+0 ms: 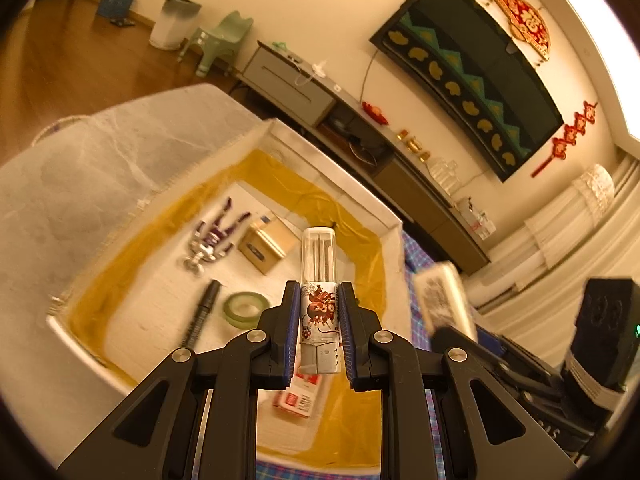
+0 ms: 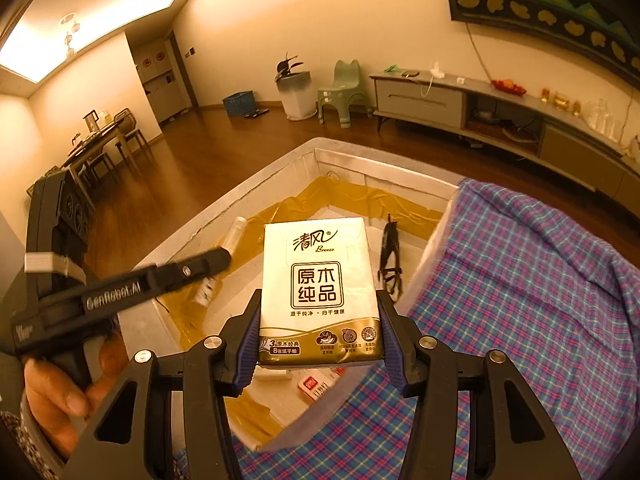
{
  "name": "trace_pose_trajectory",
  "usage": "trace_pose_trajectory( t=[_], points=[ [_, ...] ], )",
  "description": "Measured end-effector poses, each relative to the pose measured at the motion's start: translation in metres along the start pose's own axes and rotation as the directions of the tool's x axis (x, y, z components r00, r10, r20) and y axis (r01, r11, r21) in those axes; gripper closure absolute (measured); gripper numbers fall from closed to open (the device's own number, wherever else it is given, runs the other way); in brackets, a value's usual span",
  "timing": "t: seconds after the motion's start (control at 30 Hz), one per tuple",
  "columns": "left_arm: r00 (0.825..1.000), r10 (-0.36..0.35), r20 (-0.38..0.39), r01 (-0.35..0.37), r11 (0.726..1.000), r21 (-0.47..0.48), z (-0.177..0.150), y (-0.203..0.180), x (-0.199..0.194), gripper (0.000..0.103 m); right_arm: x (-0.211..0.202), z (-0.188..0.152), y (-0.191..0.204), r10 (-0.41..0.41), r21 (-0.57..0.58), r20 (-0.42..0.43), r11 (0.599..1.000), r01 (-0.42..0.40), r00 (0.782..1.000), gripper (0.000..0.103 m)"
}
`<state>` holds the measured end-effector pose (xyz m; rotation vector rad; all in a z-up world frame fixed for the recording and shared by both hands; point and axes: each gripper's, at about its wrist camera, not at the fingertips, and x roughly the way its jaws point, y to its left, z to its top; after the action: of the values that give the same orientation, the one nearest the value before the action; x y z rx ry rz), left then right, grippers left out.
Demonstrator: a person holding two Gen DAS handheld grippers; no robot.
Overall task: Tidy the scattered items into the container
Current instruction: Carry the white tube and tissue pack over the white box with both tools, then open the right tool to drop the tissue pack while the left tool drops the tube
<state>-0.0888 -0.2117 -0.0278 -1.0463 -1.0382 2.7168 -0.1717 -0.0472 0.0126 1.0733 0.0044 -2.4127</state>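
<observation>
1. My left hand-held gripper (image 1: 319,312) is clenched on a slim tube (image 1: 318,280) with a clear cap and a printed body. The tube stands upright between the pads at the centre of the left wrist view, held above the white box (image 1: 394,224) with the yellow lining.

2. My right hand-held gripper (image 2: 318,332) is grasping a tissue pack (image 2: 318,280) by its lower edges. The pack sits mid-frame in the right wrist view, over the near part of the same box, whose rim (image 2: 320,148) shows at upper centre.

3. Already lying in the box, left of centre in the left wrist view, are a black pen (image 1: 202,312), a green tape roll (image 1: 245,308), a small wooden block (image 1: 266,246) and a silver-purple figure (image 1: 210,240).

4. Both tools hang over one box, and my other tool shows at the left of the right wrist view. If I lower both together they could knock, jolting a grip loose.

5. The tube is pinched low on its body. I judge it could tip or slip, and once dropped it would roll.

6. The pack is soft and is gripped only near its bottom. It may sag or land on the red-and-white carton (image 2: 316,386) underneath it.

7. The checked cloth (image 2: 520,280) lies close at the right, so a release there would miss the box.
</observation>
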Motion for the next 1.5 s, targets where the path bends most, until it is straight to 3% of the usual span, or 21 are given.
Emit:
trace_pose_trajectory(
  t=[0.2,0.37,0.53,0.77,0.97,1.1,1.3,1.37,1.5],
  points=[
    [0.994,-0.058,-0.095,0.044,0.989,-0.141,0.000,-0.002,0.026,0.084,0.021,0.025,-0.026,0.073,0.118,-0.023,0.991,-0.069,0.997,0.050],
    [0.988,-0.056,-0.144,0.026,0.979,-0.200,0.004,-0.007,0.042,0.084,0.046,0.047,-0.060,0.125,0.240,-0.057,0.965,-0.108,0.991,0.050],
    [0.986,-0.042,-0.160,-0.001,0.964,-0.265,0.014,-0.010,0.055,0.084,0.072,0.061,-0.075,0.169,0.284,-0.100,0.949,-0.134,0.981,0.050],
    [0.979,-0.008,-0.202,-0.070,0.923,-0.378,0.017,0.005,0.081,0.083,0.103,0.077,-0.077,0.124,0.227,-0.170,0.970,-0.084,0.978,0.050],
    [0.964,-0.035,-0.262,-0.073,0.918,-0.390,0.014,0.013,0.100,0.084,0.137,0.092,-0.066,0.078,0.141,-0.248,0.989,-0.044,0.966,0.049],
    [0.959,-0.033,-0.281,-0.080,0.921,-0.382,0.014,0.016,0.108,0.059,0.155,0.096,-0.067,-0.032,0.078,-0.294,0.995,0.058,0.955,0.049],
    [0.965,-0.035,-0.260,-0.072,0.919,-0.388,0.016,0.025,0.100,0.059,0.158,0.096,-0.073,-0.070,0.028,-0.293,0.996,0.081,0.954,0.037],
    [0.967,-0.029,-0.253,-0.073,0.919,-0.387,0.016,0.027,0.096,0.059,0.154,0.096,-0.071,-0.095,0.006,-0.282,0.995,0.100,0.955,0.027],
    [0.968,-0.027,-0.248,-0.070,0.925,-0.373,0.014,0.027,0.089,0.059,0.146,0.090,-0.065,-0.094,-0.009,-0.276,0.995,0.096,0.956,0.027]
  ],
)
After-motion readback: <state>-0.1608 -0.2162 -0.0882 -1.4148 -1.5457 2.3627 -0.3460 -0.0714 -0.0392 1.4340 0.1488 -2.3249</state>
